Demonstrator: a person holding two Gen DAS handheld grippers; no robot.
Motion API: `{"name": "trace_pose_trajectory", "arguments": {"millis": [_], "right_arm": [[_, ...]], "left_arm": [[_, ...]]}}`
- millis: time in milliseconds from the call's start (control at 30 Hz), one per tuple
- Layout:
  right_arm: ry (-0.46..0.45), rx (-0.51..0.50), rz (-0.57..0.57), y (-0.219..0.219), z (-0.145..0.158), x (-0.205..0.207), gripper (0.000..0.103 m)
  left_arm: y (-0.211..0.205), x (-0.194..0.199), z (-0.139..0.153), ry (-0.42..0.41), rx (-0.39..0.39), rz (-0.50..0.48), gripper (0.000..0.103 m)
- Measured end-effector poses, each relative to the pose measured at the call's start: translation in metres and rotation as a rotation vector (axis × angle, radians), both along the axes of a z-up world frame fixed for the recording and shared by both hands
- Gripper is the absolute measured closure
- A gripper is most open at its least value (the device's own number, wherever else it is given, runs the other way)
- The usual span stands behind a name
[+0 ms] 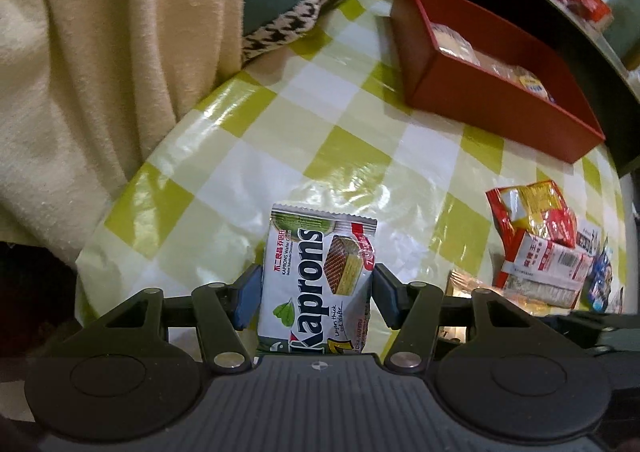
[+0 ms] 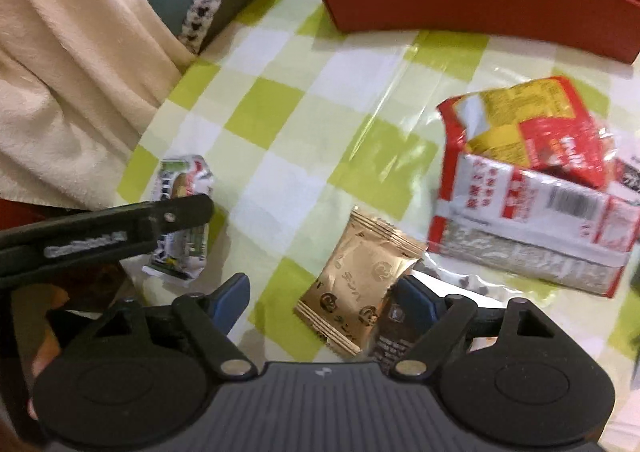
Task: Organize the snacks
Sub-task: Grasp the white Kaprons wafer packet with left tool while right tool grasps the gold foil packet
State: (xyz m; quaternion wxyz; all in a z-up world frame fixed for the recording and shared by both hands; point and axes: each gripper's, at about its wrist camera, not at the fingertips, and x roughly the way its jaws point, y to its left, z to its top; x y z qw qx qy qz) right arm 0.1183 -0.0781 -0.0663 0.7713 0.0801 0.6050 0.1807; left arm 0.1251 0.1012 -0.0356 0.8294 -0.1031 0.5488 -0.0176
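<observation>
My left gripper (image 1: pixel 316 292) is shut on a white Kaprons wafer packet (image 1: pixel 316 276), with both blue pads against its sides, low over the green-checked tablecloth (image 1: pixel 320 124). The same packet (image 2: pixel 182 180) and the left gripper (image 2: pixel 176 212) show at the left of the right wrist view. My right gripper (image 2: pixel 320 300) is open over a gold snack packet (image 2: pixel 356 280) that lies between its fingers. A red box (image 1: pixel 492 92) holding several wrapped snacks stands at the far right; it also shows in the right wrist view (image 2: pixel 472 8).
A pile of red, yellow and white snack bags (image 2: pixel 540 188) lies at the right, also in the left wrist view (image 1: pixel 540 244). A dark packet (image 2: pixel 390 336) lies by the right finger. A cream blanket (image 1: pixel 100 72) and a houndstooth cushion (image 1: pixel 304 16) border the table's left edge.
</observation>
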Motion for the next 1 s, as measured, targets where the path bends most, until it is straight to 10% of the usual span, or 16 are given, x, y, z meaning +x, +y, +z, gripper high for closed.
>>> {"name": "trace_pose_trajectory", "arguments": {"millis": [233, 1000], "right_arm": [[-0.034, -0.078, 0.046, 0.024, -0.003, 0.018, 0.037], [-0.131, -0.165, 0.123, 0.008, 0.004, -0.008, 0.058]], "left_arm": [[0.009, -0.001, 0.002, -0.003, -0.018, 0.022, 0.038], [-0.019, 0.003, -0.029, 0.086, 0.094, -0.065, 0.037]]}}
